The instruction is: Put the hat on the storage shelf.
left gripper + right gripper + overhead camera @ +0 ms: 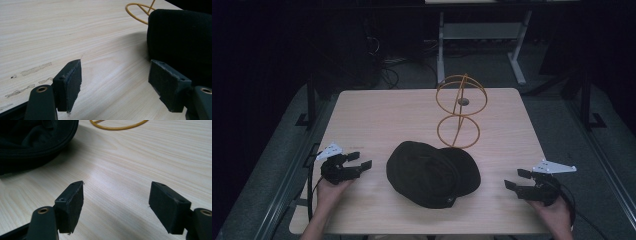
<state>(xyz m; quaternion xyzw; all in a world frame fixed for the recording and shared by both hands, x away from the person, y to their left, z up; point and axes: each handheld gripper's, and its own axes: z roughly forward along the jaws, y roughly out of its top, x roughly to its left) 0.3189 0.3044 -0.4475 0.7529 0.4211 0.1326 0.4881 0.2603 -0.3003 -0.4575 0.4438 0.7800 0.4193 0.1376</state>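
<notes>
Left gripper [360, 160] sat at the left of the table [377, 115], jaws spread, nothing in them, just short of the black cap [432, 172]. Cap lay flat mid-table, untouched, in front of the yellow wire stand [460, 112]. Right gripper [516, 179] was likewise spread and empty, near the cap's right side. My read: no grasp made yet, the handling was all still to do.

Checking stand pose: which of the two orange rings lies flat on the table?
The lower ring, just behind the black cap, lies flat on the table. The upper ring stands upright above it, crossed by a second hoop.
</notes>
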